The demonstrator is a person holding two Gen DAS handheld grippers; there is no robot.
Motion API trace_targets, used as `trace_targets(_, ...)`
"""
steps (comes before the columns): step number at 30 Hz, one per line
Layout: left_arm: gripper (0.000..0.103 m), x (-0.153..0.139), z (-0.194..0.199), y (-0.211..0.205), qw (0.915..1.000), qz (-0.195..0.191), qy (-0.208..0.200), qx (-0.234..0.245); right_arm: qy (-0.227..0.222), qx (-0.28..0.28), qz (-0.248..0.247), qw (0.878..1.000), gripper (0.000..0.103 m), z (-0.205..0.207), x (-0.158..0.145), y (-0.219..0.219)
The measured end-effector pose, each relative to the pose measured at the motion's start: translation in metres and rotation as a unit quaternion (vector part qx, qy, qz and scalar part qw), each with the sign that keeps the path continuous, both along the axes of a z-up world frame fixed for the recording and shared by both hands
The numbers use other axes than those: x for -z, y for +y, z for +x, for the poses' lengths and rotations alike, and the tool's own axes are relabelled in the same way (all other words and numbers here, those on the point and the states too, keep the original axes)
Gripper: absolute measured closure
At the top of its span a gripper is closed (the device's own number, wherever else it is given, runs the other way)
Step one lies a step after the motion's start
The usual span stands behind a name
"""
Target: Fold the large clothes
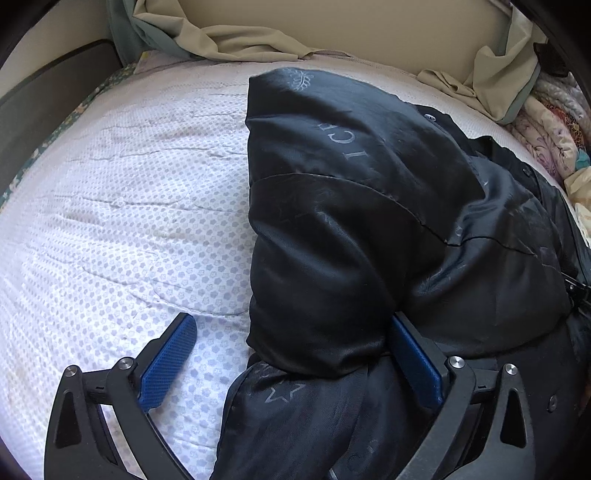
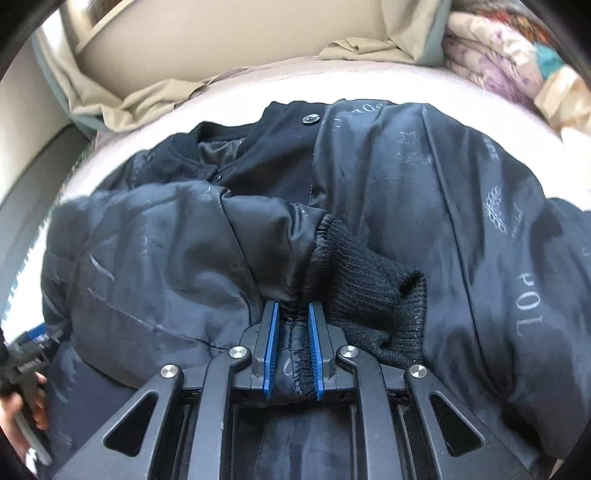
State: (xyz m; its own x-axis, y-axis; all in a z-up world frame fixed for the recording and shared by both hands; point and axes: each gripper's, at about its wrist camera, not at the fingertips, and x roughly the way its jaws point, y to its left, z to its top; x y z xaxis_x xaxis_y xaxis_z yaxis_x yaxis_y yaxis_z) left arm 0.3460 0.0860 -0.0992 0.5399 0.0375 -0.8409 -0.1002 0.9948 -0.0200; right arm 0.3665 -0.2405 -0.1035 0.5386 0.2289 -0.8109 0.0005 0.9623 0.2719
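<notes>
- Your black jacket (image 2: pixel 369 206) lies on the bed (image 1: pixel 110 184), bunched toward its right side, with the white patterned cover bare on the left.
- Your right hand-held gripper (image 2: pixel 293 350) is clenched on the sleeve (image 2: pixel 280 236) just behind its ribbed knit cuff (image 2: pixel 369 273); the cuff rests across the jacket body, near the middle.
- Your left hand-held gripper (image 1: pixel 291 358) is released, fingers spread wide. A puffy fold of the jacket sits between them, against the right pad; the left pad rests over bare cover. It grips nothing.
- Judged progress: early to middle. One sleeve appears brought inward over the front; the snap-button placket (image 2: pixel 309 119) and collar remain exposed at the far edge.
- Remaining, as far as visible: the bulk is lumpy rather than flat, the other sleeve's position cannot be told, and no final halving is evident.
- Beige cloth (image 1: pixel 236 33) lies crumpled along the bed's far edge.
</notes>
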Motion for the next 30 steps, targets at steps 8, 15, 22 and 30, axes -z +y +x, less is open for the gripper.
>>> trace_targets(8,0.0,-0.041,-0.008,0.005,0.9999,-0.011,-0.003,-0.012,0.013,0.039,0.121,0.992,0.056,-0.011,-0.04,-0.035)
trace_targets(15,0.012,-0.058,-0.022,0.033,0.9967,-0.074,0.021,-0.025,-0.011,0.058,0.123,0.991,0.051,-0.029,-0.072,-0.061)
trace_targets(22,0.02,-0.042,-0.048,0.061,0.9775,-0.189,0.093,-0.012,-0.018,0.061,0.116,0.991,0.05,-0.044,-0.083,-0.077)
trace_targets(30,0.077,-0.024,-0.066,0.034,0.9739,-0.189,0.122,0.034,-0.058,0.077,0.141,0.985,0.047,-0.072,-0.115,-0.1)
